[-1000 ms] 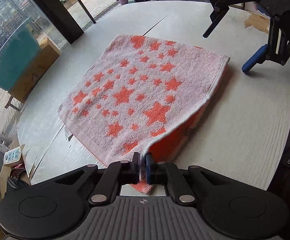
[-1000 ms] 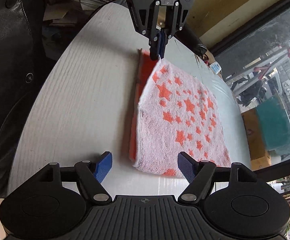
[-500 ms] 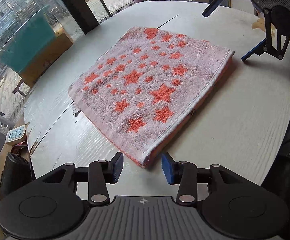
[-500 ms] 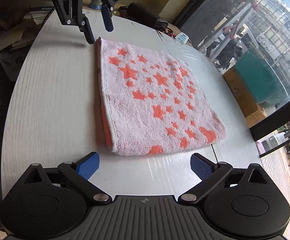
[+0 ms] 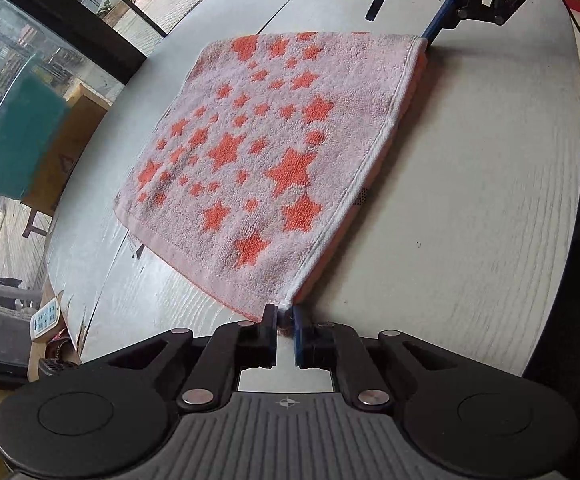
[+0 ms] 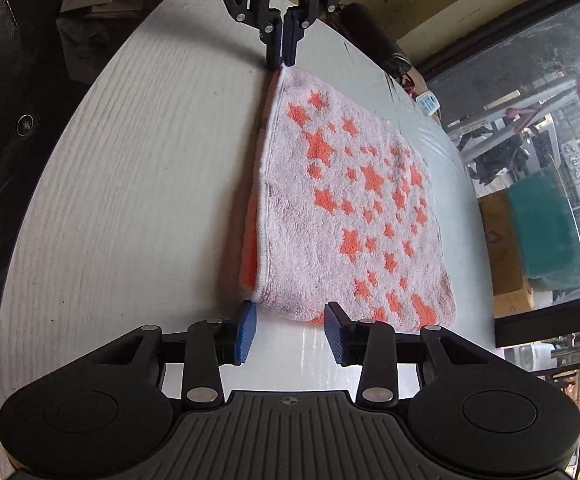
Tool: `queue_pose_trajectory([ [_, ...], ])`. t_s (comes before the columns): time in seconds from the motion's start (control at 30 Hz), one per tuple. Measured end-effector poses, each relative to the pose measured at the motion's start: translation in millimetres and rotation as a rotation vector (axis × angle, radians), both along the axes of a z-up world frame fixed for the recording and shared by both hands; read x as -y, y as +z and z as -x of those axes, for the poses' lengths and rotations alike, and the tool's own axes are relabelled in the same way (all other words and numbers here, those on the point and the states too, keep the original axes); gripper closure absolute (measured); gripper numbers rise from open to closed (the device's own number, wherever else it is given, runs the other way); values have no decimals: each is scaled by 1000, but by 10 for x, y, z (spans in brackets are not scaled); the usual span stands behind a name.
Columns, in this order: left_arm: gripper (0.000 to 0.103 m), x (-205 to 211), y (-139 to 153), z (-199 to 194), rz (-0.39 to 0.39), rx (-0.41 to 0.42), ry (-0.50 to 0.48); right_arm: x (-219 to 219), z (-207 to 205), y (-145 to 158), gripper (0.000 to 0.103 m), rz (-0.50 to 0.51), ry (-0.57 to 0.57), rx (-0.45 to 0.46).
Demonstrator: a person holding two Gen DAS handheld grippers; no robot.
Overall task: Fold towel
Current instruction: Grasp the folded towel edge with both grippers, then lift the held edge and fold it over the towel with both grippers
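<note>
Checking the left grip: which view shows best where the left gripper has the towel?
Left wrist. The left gripper sits close up, jaws just closed onto the towel at its near corner. The right wrist view shows the same pinch at the towel's far corner, smaller and further off.

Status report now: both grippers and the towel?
Left gripper shut on pink star-patterned terry towel corner. Right gripper closing, straddling other corner, not pinching. White table unobstructed.

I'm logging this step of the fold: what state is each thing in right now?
towel: folded, flat on table
left gripper: just closed, shut on towel's near corner
right gripper: closing, still open, pads either side of the other corner
</note>
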State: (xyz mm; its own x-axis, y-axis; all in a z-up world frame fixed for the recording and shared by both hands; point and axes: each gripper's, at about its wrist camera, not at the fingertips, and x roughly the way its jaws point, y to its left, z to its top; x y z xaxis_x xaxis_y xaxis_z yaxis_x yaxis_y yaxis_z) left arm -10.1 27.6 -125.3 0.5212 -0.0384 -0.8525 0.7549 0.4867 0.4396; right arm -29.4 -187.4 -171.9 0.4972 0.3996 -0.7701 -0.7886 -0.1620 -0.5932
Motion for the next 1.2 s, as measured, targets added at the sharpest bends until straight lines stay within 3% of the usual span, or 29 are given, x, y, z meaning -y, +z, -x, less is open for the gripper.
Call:
queue_pose_trajectory([
  [0.07,95,-29,8,-38,21,-14,16,-33,-15,-6,68,24,16,1],
  [0.13,95,-62,15,-61,45,-25,32,-58,-37,0,85,35,14,-31],
  [0.17,95,-75,18,-66,55,-28,39,-68,-47,-18,98,38,5,-54],
  [0.4,96,-153,112,-112,139,-36,73,-84,7,-22,99,-17,-48,-76],
  [0.77,97,-266,639,-397,283,56,129,25,-399,477,99,-243,-193,-221],
  [0.93,96,-258,594,-454,239,38,107,37,-578,543,99,-283,-224,-260],
  [1.2,92,-230,151,-43,74,-24,50,51,-630,574,99,-315,-235,-315],
])
